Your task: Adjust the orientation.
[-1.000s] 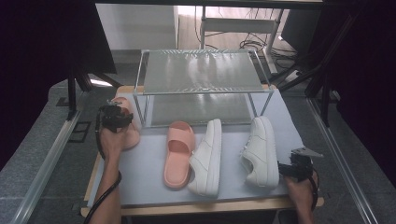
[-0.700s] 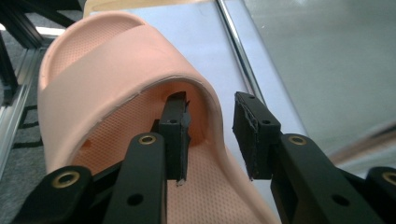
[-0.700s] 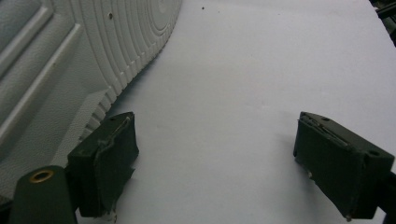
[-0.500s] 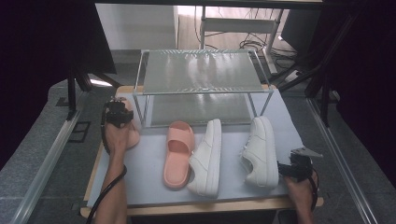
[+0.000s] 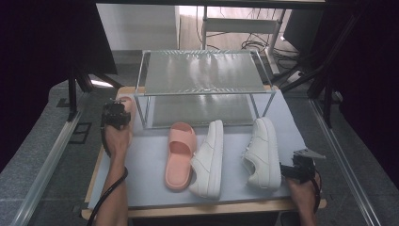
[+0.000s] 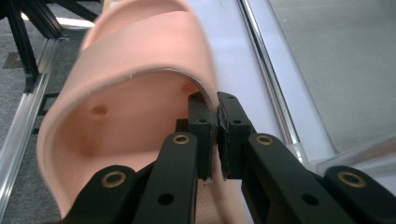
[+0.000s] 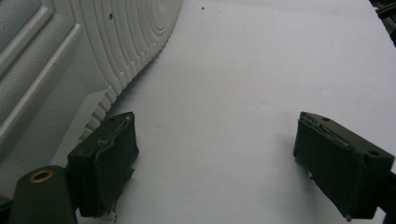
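We are pinching the strap edge of a pink slide sandal (image 6: 140, 93) with our left gripper (image 6: 217, 135), whose jaws have just been closing onto it, at the table's left edge beside the wire shoe rack (image 5: 202, 75). Our right gripper (image 7: 229, 158) is resting wide open, holding nothing, just beside a white sneaker (image 7: 70, 60).

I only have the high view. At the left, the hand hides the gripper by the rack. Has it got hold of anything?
Observer: Yes. The left gripper has just been closing, and its jaws pinch the strap edge of a pink slipper.
Operator: And the right one?
Observer: The right gripper stands open, with bare mat between its jaws.
Operator: Touching the shoe?
Observer: The white sneaker lies close beside one jaw; contact I cannot tell.
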